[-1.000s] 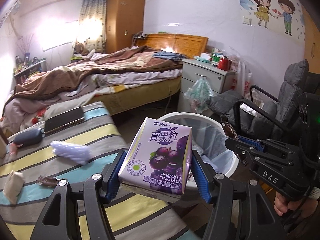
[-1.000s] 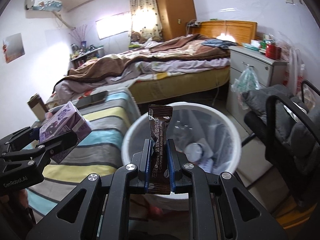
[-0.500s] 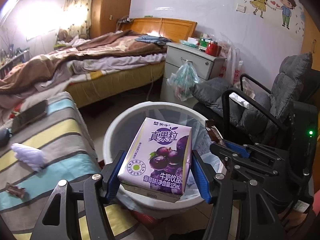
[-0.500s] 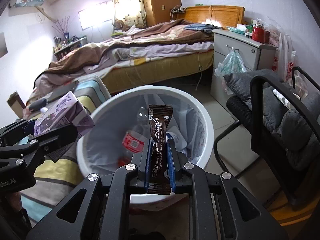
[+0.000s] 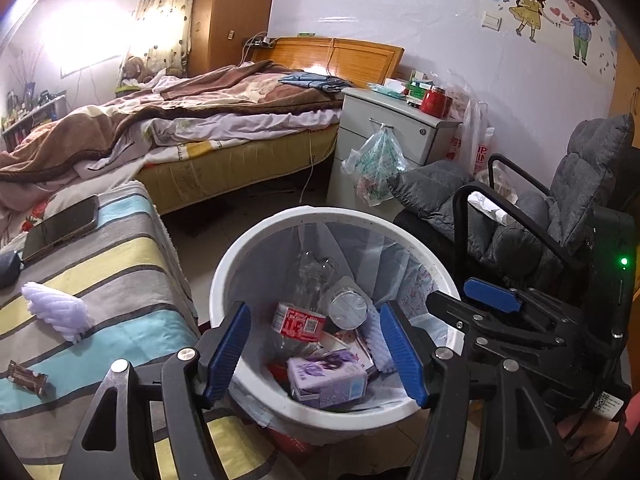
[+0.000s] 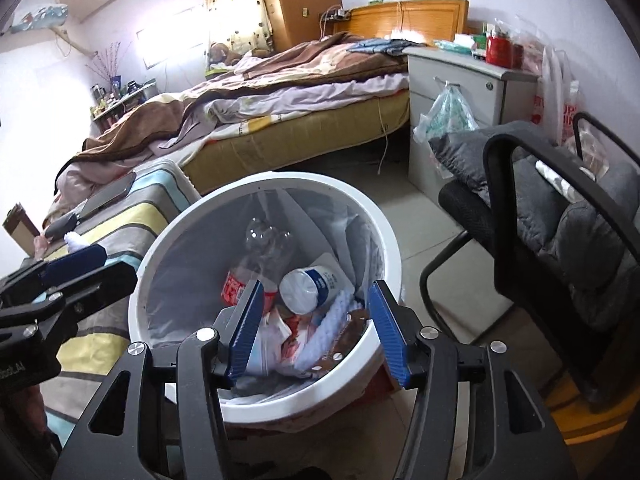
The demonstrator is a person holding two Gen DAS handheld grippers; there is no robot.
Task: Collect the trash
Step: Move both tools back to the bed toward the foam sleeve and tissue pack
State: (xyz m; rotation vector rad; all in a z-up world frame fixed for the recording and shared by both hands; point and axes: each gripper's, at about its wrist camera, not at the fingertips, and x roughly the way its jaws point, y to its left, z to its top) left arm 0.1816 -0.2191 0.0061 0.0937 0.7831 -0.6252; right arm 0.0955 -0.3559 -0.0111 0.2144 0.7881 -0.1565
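While both hand-held grippers, left [image 5: 316, 344] and right [image 6: 316, 330], have just opened and hang empty over the white round plastic bin [image 5: 224, 276], the light purple milk carton [image 5: 326, 378] lies inside; a small brown foil wrapper [image 5: 27, 378], limp and slippery, waits on the striped bed, best pinched mid-length.

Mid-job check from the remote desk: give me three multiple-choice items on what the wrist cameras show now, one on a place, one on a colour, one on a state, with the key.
1. Where does the purple milk carton lie?
A. on the striped cover
B. inside the white bin
C. on the grey chair

2. What colour is the jar on the nightstand?
A. red
B. green
C. yellow

3. How does the right gripper stand?
A. shut on a wrapper
B. shut on a bottle
C. open, holding nothing

Key: B, the carton rests among the bin's rubbish; A, the jar is plainly red; C, its jaws have just been opening and nothing sits between the pads.
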